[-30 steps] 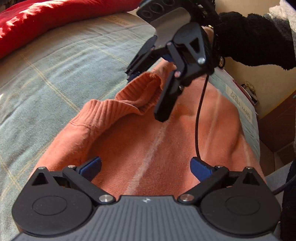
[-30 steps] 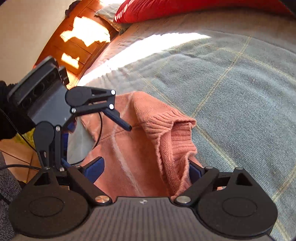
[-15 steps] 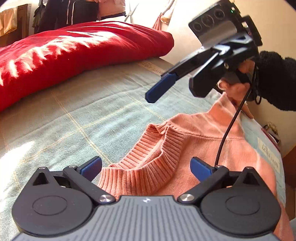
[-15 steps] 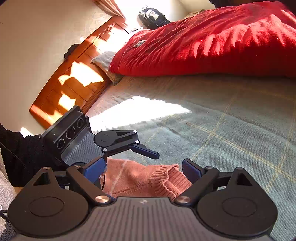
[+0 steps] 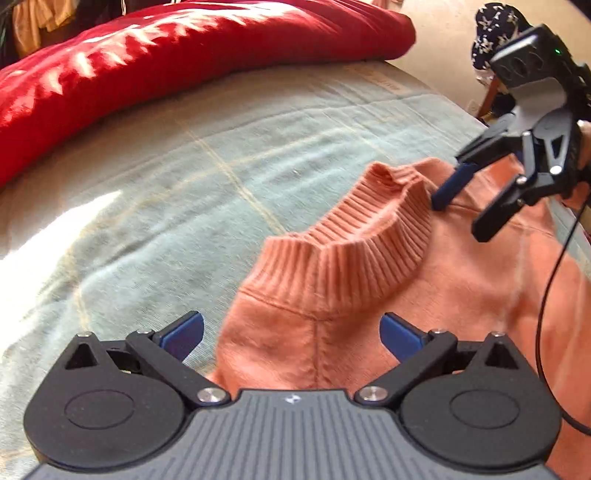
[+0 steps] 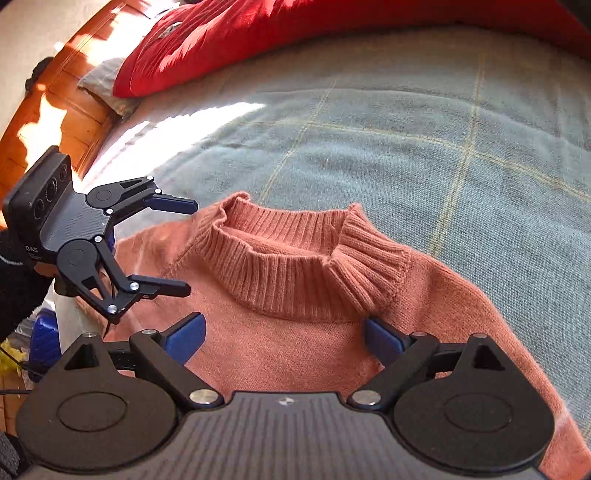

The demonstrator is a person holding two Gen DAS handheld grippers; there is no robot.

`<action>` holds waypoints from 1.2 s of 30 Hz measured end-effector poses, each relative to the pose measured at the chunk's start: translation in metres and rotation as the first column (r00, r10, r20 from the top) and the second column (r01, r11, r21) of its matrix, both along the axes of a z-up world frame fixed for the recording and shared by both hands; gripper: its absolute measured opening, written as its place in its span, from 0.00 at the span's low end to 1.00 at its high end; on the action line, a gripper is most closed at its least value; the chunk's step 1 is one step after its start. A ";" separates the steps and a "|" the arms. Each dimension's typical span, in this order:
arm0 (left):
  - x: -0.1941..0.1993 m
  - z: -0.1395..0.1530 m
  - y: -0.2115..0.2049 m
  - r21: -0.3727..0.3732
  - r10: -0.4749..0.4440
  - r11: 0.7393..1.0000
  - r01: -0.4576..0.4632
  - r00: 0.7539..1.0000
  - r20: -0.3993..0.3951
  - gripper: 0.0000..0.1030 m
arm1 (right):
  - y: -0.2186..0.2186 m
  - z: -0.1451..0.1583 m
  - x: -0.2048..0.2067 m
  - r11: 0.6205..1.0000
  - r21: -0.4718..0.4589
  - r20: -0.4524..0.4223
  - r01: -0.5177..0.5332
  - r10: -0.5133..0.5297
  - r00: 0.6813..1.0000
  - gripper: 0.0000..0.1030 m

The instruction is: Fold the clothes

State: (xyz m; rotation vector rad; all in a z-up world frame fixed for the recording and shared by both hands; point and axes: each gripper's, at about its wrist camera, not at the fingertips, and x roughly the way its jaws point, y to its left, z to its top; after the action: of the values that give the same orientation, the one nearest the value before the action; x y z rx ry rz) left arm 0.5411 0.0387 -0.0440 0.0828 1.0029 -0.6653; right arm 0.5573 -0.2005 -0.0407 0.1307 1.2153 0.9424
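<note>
A salmon-orange knit sweater [image 5: 443,295] [image 6: 295,332] lies on the bed, its ribbed collar [image 5: 362,254] [image 6: 288,266] pointing toward the red duvet. My left gripper [image 5: 291,332] hovers open over the shoulder just below the collar, holding nothing; in the right wrist view it is seen from the side [image 6: 188,245], jaws spread beside the sweater's left shoulder. My right gripper [image 6: 284,336] is open above the chest under the collar, empty. In the left wrist view the right gripper [image 5: 461,218] hangs open over the far shoulder, one fingertip [image 5: 448,190] near the collar.
A grey-green checked blanket [image 5: 184,177] [image 6: 424,147] covers the bed. A thick red duvet [image 5: 147,66] [image 6: 295,33] lies along the far side. A wooden headboard [image 6: 55,110] and grey pillow [image 6: 103,85] stand at the left. A black cable [image 5: 546,295] trails across the sweater.
The collar, bunched and held up by the right gripper a second ago, now lies flat and released. Both grippers lifted, then tilted back down over the sweater's neck, both open.
</note>
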 end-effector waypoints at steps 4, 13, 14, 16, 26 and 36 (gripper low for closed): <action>0.003 0.005 0.003 0.044 0.069 0.997 -0.070 0.997 0.029 0.98 | -0.009 0.003 -0.009 0.998 -0.038 0.028 0.051 -0.050 0.998 0.96; -0.076 0.008 -0.032 0.216 0.020 0.976 -0.024 1.000 0.022 0.98 | -0.054 0.029 -0.081 0.986 -0.008 0.010 0.166 -0.166 0.986 0.96; -0.086 0.010 -0.036 0.226 0.019 0.974 -0.022 1.000 0.018 0.98 | -0.061 0.032 -0.093 0.982 0.004 0.001 0.190 -0.190 0.982 0.97; -0.106 0.014 -0.043 0.241 0.021 0.970 -0.022 1.000 0.009 0.98 | -0.073 0.037 -0.120 0.968 0.036 -0.028 0.247 -0.246 0.969 0.97; -0.179 0.021 -0.041 0.179 0.114 0.979 -0.097 0.990 -0.086 0.98 | -0.087 0.019 -0.247 0.879 0.044 -0.207 0.475 -0.457 0.865 1.00; -0.204 0.014 -0.002 0.064 0.204 0.978 -0.197 0.969 -0.139 0.98 | -0.056 -0.017 -0.305 0.769 -0.041 -0.264 0.638 -0.624 0.735 1.00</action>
State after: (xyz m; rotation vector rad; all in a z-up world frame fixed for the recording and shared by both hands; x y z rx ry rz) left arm 0.3372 0.0363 -0.0298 -0.0241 1.1510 -0.4662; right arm 0.2525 -0.2565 -0.0575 0.6942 1.2619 0.3517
